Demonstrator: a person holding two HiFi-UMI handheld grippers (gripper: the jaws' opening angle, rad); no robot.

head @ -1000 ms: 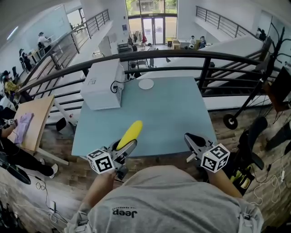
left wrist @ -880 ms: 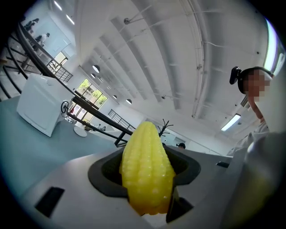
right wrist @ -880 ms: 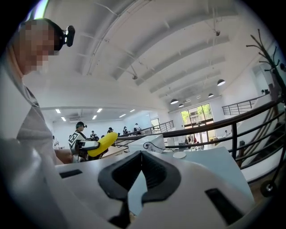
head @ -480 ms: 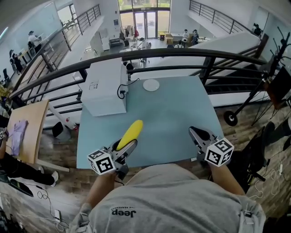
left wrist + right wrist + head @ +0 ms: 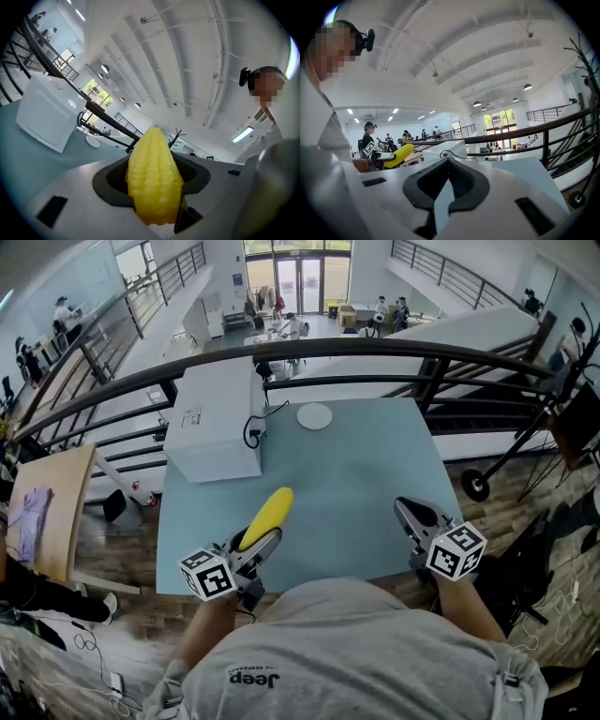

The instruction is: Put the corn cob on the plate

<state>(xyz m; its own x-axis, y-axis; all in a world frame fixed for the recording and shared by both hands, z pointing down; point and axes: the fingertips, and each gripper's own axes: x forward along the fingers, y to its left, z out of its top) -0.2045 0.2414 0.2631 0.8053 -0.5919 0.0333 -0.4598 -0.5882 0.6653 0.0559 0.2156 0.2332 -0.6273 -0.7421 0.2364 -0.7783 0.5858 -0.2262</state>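
The pale blue counter point(image 5: 361, 474) fills the middle of the head view. Its far edge runs close under a dark curved railing point(image 5: 375, 348) that spans the top of the frame. Its near edge lies at the bottom centre, just ahead of the person's grey shirt point(image 5: 337, 652). The left and right edges drop away to a wooden floor. Most of the surface is bare, with a wide open stretch from the near edge up through the centre and right.

The left gripper point(image 5: 265, 538) sits at the lower left of the counter, its fingers spread and clamped on the thick end of the yellow corn cob point(image 5: 267, 515). The cob's tapered tip points toward the upper right. The right gripper point(image 5: 412, 514) is at the lower right near the counter's right edge. Its fingers are drawn together at the tips with nothing between them.

The small white plate point(image 5: 314, 415) lies at the far edge of the counter, upper centre, well apart from the cob. Nothing lies on the counter between them. Just left of the plate stands a large white box point(image 5: 216, 418), filling the far left corner, with a black cable point(image 5: 251, 432) looped on its right side.

Off the counter, a wooden table point(image 5: 56, 512) stands at the left of the frame and a black wheel point(image 5: 474, 487) at the right.
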